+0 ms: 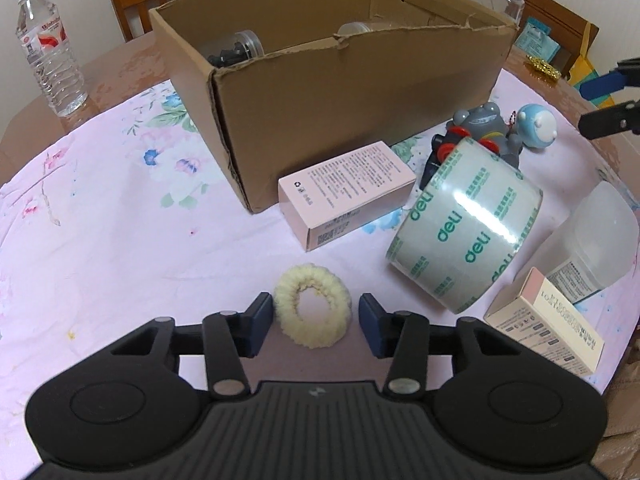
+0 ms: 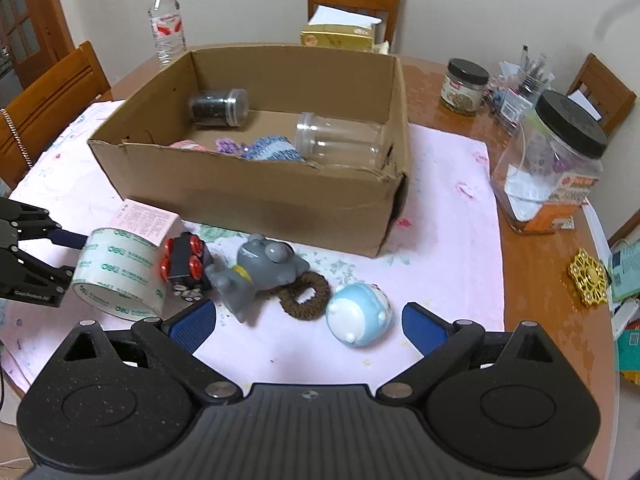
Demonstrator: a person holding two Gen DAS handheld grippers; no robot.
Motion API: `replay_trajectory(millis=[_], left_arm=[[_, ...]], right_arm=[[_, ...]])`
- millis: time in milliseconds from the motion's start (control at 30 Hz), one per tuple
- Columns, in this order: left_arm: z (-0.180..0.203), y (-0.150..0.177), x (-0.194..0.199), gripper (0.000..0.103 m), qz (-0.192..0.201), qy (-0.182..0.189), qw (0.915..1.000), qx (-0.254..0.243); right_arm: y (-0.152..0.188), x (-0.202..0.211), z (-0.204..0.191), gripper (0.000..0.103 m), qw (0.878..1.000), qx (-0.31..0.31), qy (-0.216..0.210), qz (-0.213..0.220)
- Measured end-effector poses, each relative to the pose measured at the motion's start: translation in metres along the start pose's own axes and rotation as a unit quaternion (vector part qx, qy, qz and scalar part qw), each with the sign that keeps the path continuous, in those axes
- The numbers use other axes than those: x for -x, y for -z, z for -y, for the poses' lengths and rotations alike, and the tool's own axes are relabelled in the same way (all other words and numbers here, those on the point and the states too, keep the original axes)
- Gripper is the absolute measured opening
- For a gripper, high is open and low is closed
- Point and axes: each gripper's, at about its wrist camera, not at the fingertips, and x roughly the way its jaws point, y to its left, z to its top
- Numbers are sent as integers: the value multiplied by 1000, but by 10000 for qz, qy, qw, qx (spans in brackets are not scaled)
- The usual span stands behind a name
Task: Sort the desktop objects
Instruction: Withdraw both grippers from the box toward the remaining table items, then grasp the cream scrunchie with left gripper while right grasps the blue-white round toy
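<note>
A cream fluffy hair tie (image 1: pixel 313 311) lies on the pink cloth between the open fingers of my left gripper (image 1: pixel 316 322). A tape roll (image 1: pixel 464 226), a pink box (image 1: pixel 347 192), a grey toy (image 1: pixel 484 128) and a blue-white toy (image 1: pixel 536 124) lie in front of the cardboard box (image 1: pixel 340 92). In the right wrist view my right gripper (image 2: pixel 310 326) is open above the cloth, near the blue-white toy (image 2: pixel 360 314), a brown hair tie (image 2: pixel 306 294), the grey toy (image 2: pixel 260 268) and a black toy car (image 2: pixel 185 266). The cardboard box (image 2: pixel 256 196) holds jars and cloth items.
A water bottle (image 1: pixel 48 48) stands at the far left. A frosted bottle (image 1: pixel 596 240) and a small white box (image 1: pixel 544 332) lie at the right. A large jar (image 2: pixel 552 160), a small jar (image 2: pixel 464 86), a gold ornament (image 2: pixel 589 282) and wooden chairs surround the table.
</note>
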Motion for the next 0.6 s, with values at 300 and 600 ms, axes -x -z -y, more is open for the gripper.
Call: replay_trajectory(millis=[300,600], left_arm=[[-1,-2,0,39,-17,-11,10000,42],[-2,-1,-1,39,-41,-13,10000,61]], right_arm=[[11,-22,21,100,9991,-298,205,-227],[6,-48,28,82,9987,-179,292,-370]])
